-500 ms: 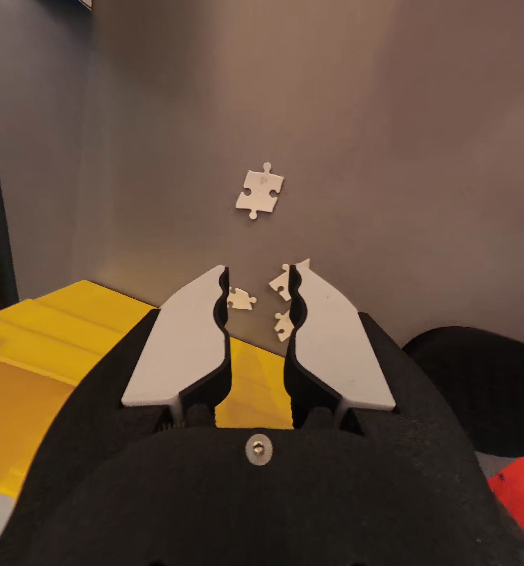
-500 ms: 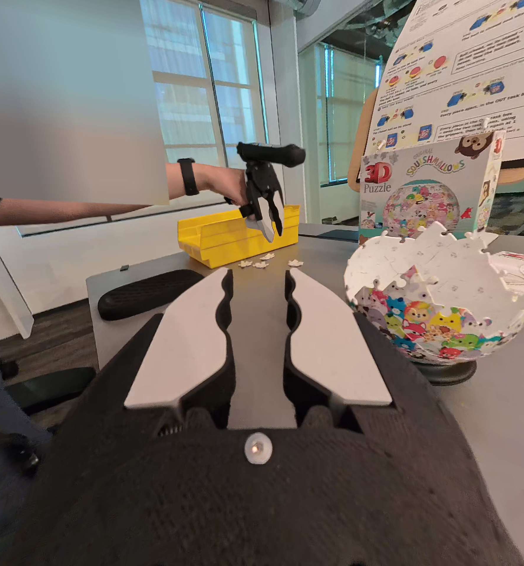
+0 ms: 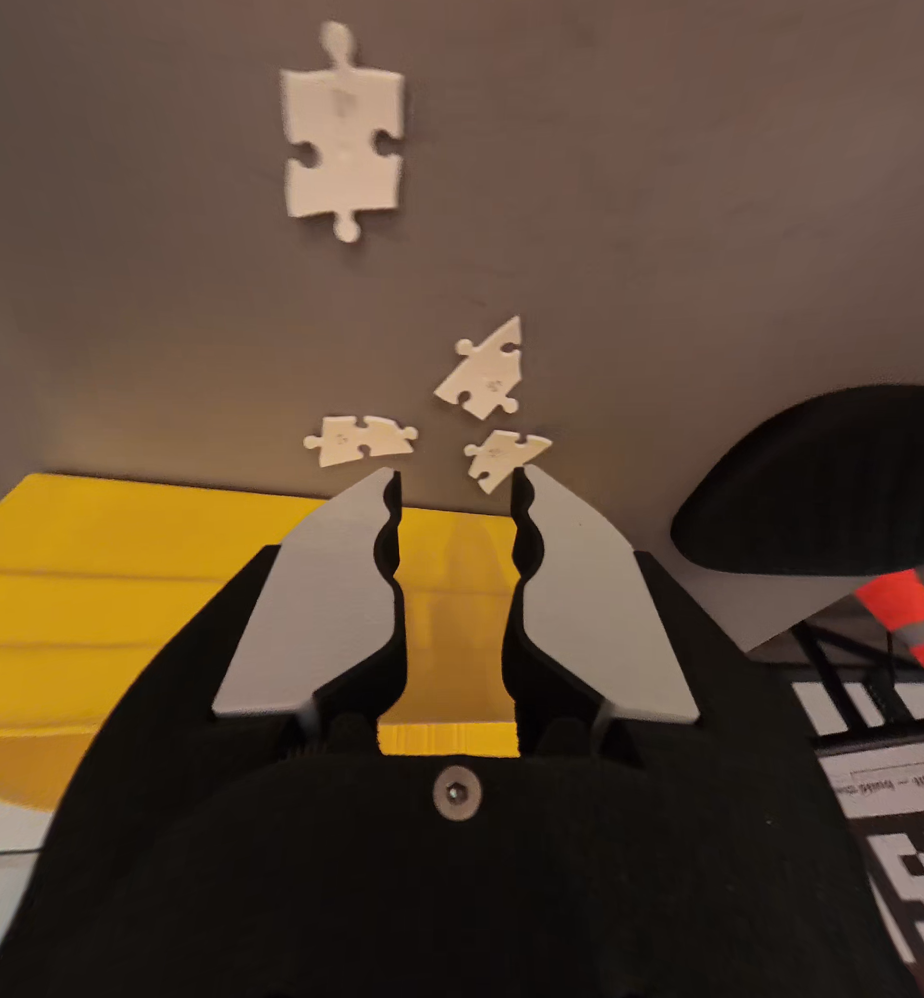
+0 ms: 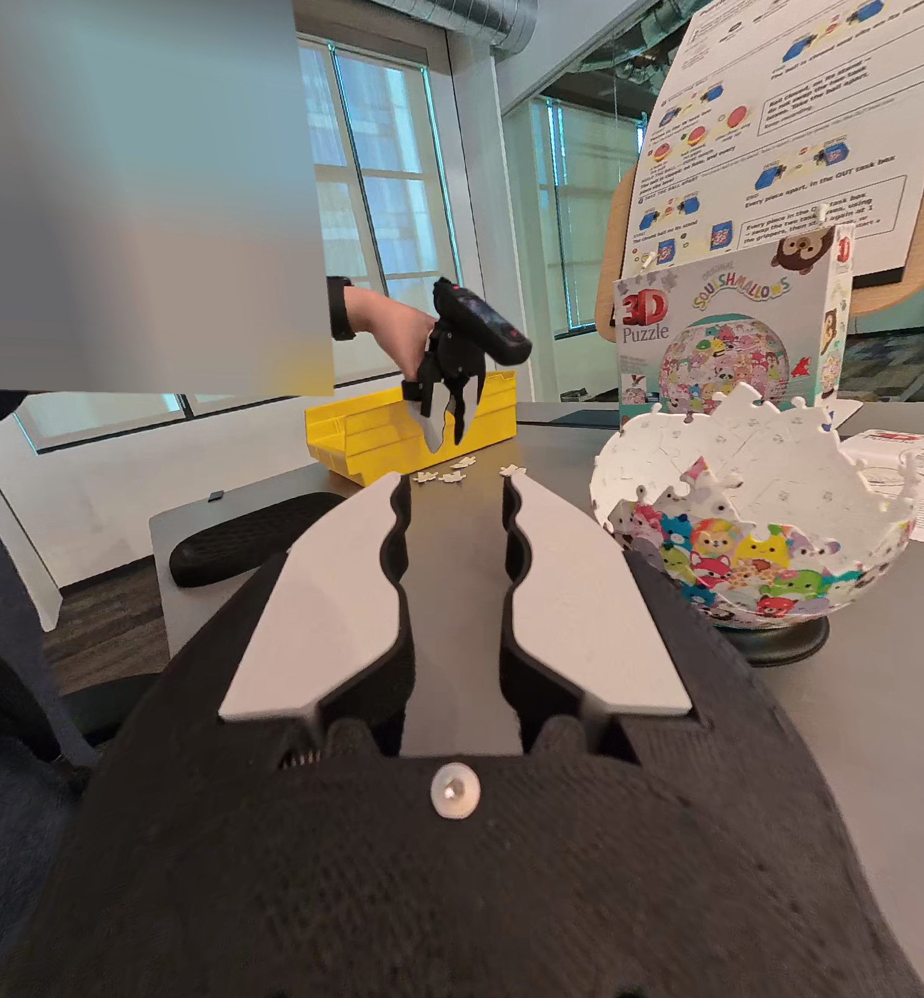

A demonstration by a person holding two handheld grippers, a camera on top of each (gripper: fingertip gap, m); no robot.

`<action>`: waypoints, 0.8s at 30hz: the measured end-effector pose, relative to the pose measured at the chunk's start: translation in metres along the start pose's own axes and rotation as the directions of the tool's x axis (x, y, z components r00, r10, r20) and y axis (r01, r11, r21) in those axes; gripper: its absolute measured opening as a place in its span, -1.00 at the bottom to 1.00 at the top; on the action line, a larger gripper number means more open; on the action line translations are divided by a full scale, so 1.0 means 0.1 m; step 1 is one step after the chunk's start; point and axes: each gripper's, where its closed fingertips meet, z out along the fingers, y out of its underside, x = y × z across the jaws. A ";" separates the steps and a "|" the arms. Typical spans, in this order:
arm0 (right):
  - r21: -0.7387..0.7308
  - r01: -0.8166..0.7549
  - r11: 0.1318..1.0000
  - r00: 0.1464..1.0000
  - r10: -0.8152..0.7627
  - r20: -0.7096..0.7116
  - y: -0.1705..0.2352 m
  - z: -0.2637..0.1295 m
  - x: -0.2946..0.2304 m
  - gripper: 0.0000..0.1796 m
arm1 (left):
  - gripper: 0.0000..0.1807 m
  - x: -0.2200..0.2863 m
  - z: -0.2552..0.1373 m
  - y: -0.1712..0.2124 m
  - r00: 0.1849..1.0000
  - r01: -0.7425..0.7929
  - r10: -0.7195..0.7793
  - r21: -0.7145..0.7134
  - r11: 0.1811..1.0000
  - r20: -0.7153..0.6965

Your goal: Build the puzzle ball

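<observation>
Yellow bin (image 3: 125,583) sits beside loose puzzle pieces (image 3: 362,440).

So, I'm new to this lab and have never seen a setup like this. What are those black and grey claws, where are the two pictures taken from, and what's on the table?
The claws are hand-held two-finger grippers; a person carries one in each hand, each with a camera looking along its fingers. One picture comes from the left gripper, hanging open over four loose white puzzle pieces on the grey table, beside a yellow bin. The other comes from the right gripper, also open and empty, low over the table; it shows the left one farther off. To its right stands the half-built puzzle ball on a dark stand, with the puzzle box behind. Nothing is held.
</observation>
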 end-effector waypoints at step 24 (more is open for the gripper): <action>0.025 -0.037 0.999 0.999 0.036 0.020 0.01 -0.01 0.06 -0.63 | -0.57 0.14 0.23 -0.14 0.995 -0.095 0.095 0.000 0.995 0.020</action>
